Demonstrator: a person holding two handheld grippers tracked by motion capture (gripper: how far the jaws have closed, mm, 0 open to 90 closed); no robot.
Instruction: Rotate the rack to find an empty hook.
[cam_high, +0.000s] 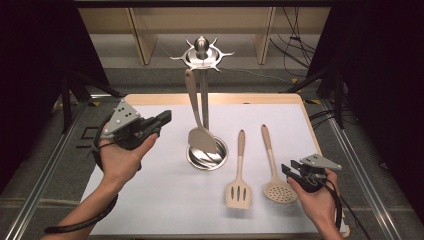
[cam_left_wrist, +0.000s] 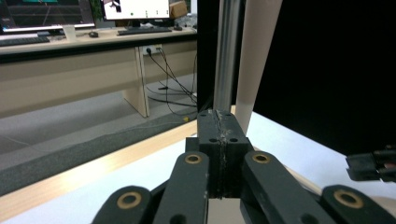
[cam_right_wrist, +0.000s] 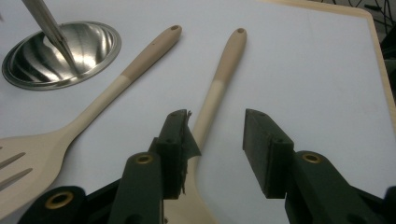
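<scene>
A chrome utensil stand rises from a round steel base dish at the table's middle. A beige solid spatula hangs from its hooked top, blade down over the dish. A slotted spatula and a skimmer lie flat to the right. My left gripper is raised left of the stand; its jaws are shut with nothing between them, facing the pole and the hanging handle. My right gripper is open beside the skimmer head; the skimmer handle runs under its left jaw.
A white mat covers the wooden table, whose edges run close on the right and far side. Dark curtains flank both sides, and cables lie on the floor behind. The slotted spatula and the dish lie left of my right gripper.
</scene>
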